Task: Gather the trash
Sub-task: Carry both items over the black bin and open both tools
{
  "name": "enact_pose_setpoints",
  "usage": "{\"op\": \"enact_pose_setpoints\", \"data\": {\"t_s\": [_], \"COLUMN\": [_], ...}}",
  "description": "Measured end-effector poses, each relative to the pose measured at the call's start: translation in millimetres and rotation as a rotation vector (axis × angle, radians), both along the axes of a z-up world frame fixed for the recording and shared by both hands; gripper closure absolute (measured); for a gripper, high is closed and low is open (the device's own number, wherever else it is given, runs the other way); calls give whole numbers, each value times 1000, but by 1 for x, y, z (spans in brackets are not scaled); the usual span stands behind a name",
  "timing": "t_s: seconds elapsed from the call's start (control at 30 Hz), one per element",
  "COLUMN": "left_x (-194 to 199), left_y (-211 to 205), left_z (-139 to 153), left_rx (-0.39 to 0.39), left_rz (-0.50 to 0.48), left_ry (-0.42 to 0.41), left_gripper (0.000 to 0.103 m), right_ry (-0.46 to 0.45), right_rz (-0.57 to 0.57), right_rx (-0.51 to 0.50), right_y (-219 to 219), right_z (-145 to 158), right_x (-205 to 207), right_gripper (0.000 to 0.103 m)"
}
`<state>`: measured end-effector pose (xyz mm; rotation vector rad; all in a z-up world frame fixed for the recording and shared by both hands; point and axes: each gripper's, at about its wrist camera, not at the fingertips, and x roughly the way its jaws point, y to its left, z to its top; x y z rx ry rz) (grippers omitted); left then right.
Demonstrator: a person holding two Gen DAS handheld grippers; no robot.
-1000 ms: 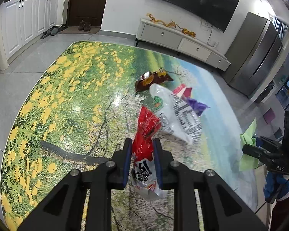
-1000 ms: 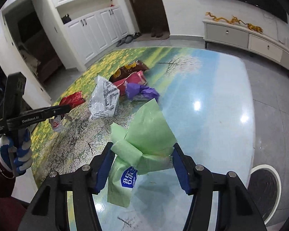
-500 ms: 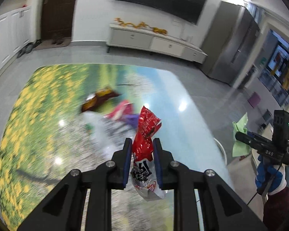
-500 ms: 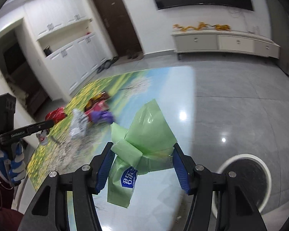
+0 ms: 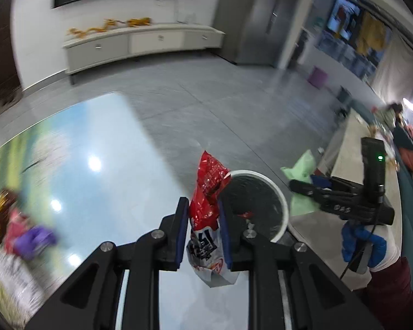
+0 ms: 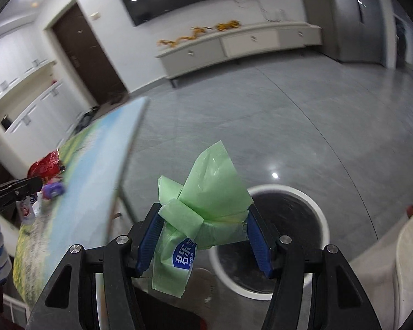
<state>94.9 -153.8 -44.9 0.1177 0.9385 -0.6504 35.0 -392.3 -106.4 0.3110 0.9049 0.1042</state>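
Trash hangs in both grippers: the left gripper (image 5: 202,232) is clenched on a red snack wrapper (image 5: 208,192) above the table edge (image 5: 140,143), just beside the white-rimmed bin (image 5: 282,200) on the floor, while the right gripper (image 6: 203,236) grasps a crumpled green wrapper (image 6: 206,198) near the same bin (image 6: 320,220).

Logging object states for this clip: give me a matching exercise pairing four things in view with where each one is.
Things:
1. red snack packet
2. green wrapper
3. purple wrapper
4. white-rimmed bin

Places:
A. standing on the grey floor
B. clamped in the right gripper
C. lying on the table
D. clamped in the left gripper

Pairs: 1-D, 2-B, 3-C, 4-A
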Motion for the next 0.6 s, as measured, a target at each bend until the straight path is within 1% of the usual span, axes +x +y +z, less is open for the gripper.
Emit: {"op": "enact_pose_setpoints", "data": {"t_s": [0.1, 0.17, 0.2, 0.4, 0.43, 0.47, 0.5, 0.53, 0.6], "left_x": [11, 16, 20, 36, 38, 39, 41, 42, 41], "left_y": [-46, -67, -79, -126, -131, -135, -140, -141, -142], "left_z": [-14, -22, -27, -49, -51, -53, -54, -55, -54], "left_rx": [20, 26, 25, -13, -18, -25, -32, -39, -47], "left_rz": [-48, -65, -75, -119, -121, -121, -118, -112, -112], "left_ry": [32, 44, 56, 138, 150, 161, 171, 178, 183], "left_gripper": [82, 82, 80, 78, 77, 69, 58, 54, 53], "right_ry": [42, 62, 74, 116, 121, 124, 130, 135, 138], "right_rz": [-46, -67, -81, -143, -152, -160, -171, -182, -193], "right_rx": [14, 22, 27, 37, 35, 32, 27, 19, 14], "right_y": [-20, -33, -39, -64, -67, -68, -70, -72, -74], "right_z": [-20, -28, -35, -57, -59, -60, -62, -64, -65], "right_x": [5, 7, 9, 14, 14, 13, 14, 14, 11], "right_gripper": [45, 44, 44, 38, 38, 38, 38, 38, 38]}}
